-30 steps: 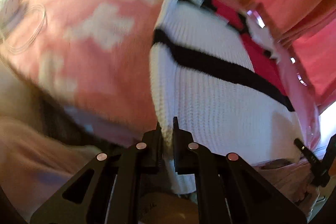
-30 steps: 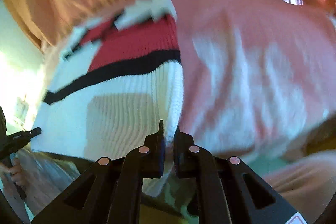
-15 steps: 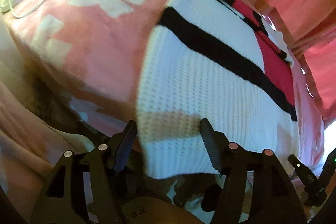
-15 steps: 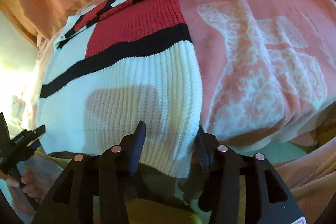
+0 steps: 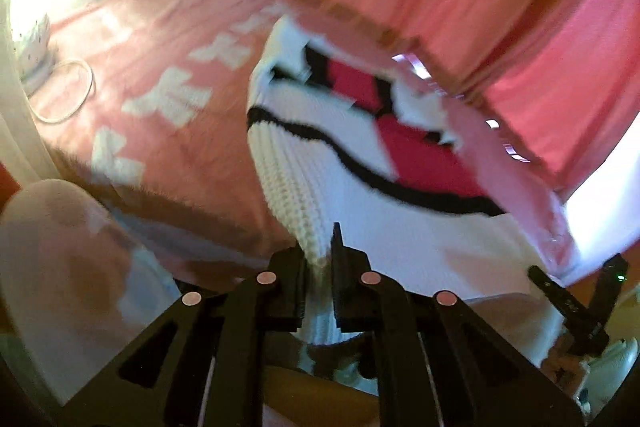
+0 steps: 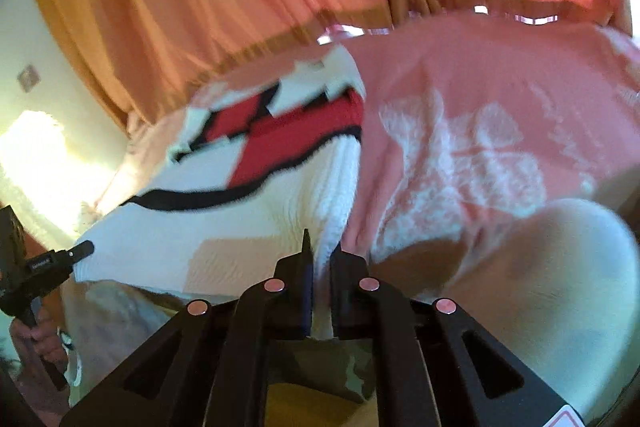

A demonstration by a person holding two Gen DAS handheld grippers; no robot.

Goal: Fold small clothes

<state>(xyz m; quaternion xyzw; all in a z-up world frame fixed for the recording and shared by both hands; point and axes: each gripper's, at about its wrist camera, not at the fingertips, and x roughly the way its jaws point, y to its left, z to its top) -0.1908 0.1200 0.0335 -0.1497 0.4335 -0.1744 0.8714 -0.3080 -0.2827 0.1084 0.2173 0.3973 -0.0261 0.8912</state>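
The sweater (image 5: 360, 179) lies spread on the bed (image 5: 160, 75), hem nearest the cameras; no fold looks made yet. Left tongs (image 5: 318, 251) pinch the hem's left corner, right tongs (image 6: 320, 259) its right corner, both closed on knit and held low

The left gripper (image 5: 318, 259) pinches the near hem of the sweater (image 5: 360, 195), which lies on a pink blanket (image 5: 160, 67).
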